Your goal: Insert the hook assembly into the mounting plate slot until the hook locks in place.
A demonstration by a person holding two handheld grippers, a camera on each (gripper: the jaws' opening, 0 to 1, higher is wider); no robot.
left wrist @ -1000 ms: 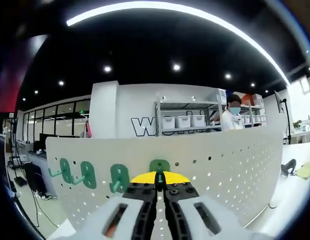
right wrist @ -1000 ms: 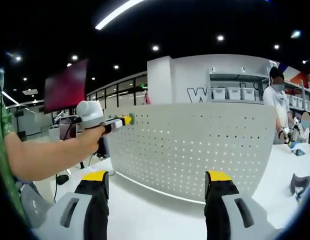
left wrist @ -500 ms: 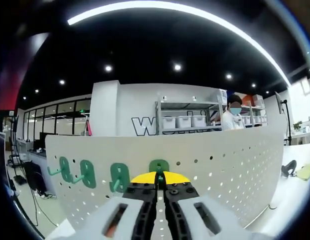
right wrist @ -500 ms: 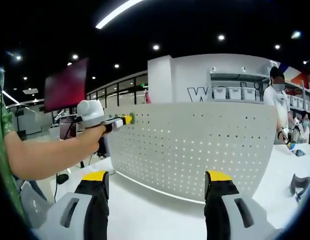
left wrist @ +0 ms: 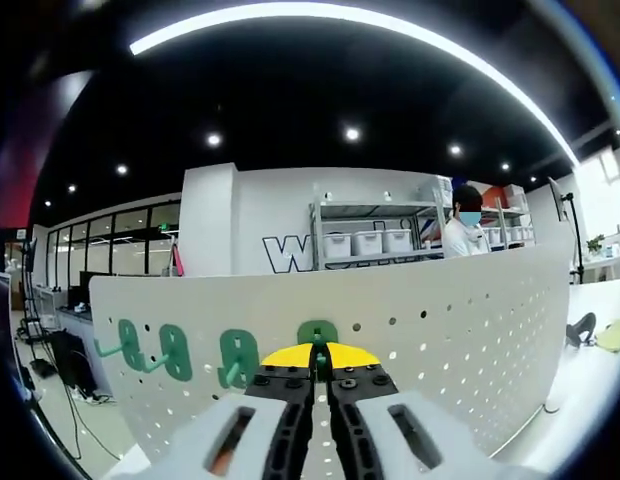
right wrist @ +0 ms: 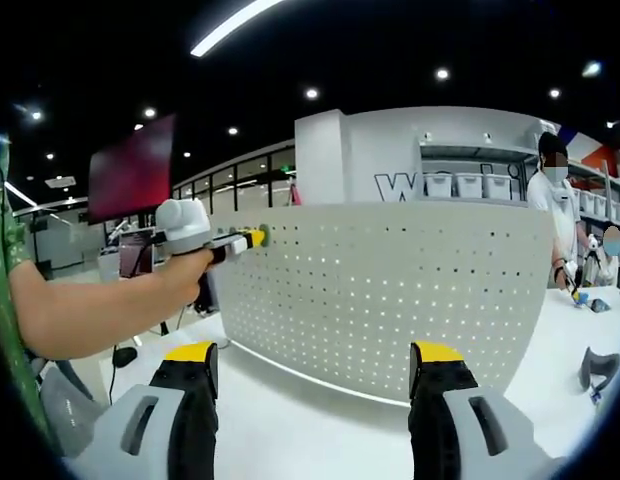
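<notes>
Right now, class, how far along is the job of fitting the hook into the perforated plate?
Done: three green hooks already sit on the white perforated plate. In hand: the left gripper is shut on a fourth green hook, held against the plate. Left: whether it has locked cannot be told. The right gripper is open, away from the plate.

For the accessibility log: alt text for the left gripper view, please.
The left gripper, jaws shut on a green hook, presses it against a white pegboard. Three more green hooks sit on the board to its left.
</notes>
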